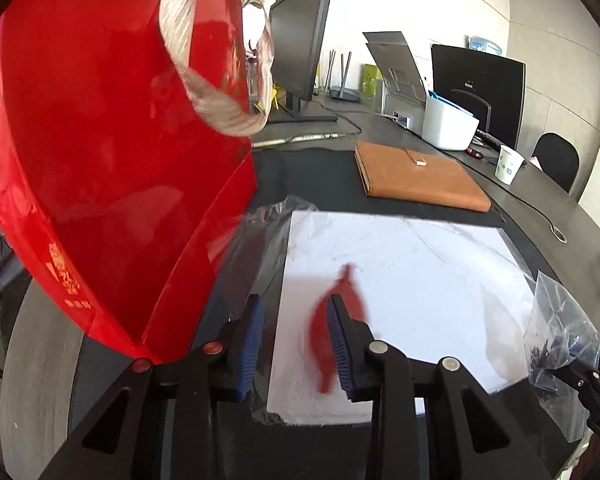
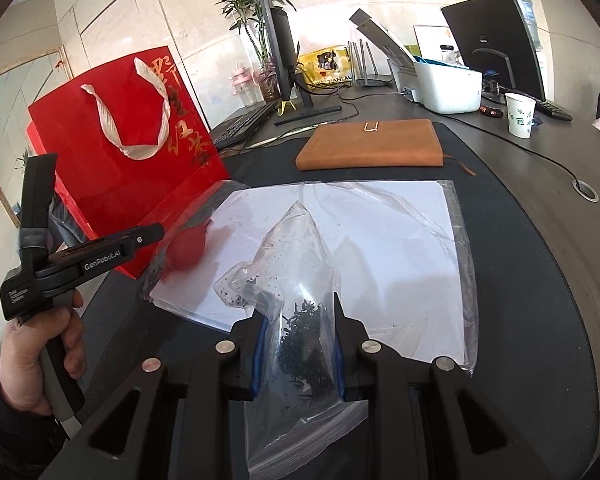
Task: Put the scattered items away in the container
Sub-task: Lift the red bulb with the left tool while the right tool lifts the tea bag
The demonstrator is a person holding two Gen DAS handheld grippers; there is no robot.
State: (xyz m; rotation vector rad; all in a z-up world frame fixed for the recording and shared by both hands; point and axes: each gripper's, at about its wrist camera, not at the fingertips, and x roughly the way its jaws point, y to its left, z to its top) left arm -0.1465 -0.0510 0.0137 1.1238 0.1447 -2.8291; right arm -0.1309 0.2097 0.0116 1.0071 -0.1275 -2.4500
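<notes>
A red gift bag (image 2: 128, 152) with a white ribbon handle stands at the left of the dark mat; in the left wrist view (image 1: 112, 184) it fills the left side. My left gripper (image 1: 296, 344) is open; a blurred small red object (image 1: 332, 332) shows beside its right finger, over the white sheet (image 1: 412, 280). It also shows in the right wrist view (image 2: 190, 250). My right gripper (image 2: 300, 344) is shut on a clear plastic bag of dark tea leaves (image 2: 300, 320), seen in the left wrist view at far right (image 1: 560, 344).
A brown notebook (image 2: 370, 146) lies behind the white sheet (image 2: 380, 240). Monitors, a white printer (image 2: 448, 88), a paper cup (image 2: 520, 114), a keyboard and a plant stand at the back of the desk. A cable runs to a grommet hole (image 2: 587, 192).
</notes>
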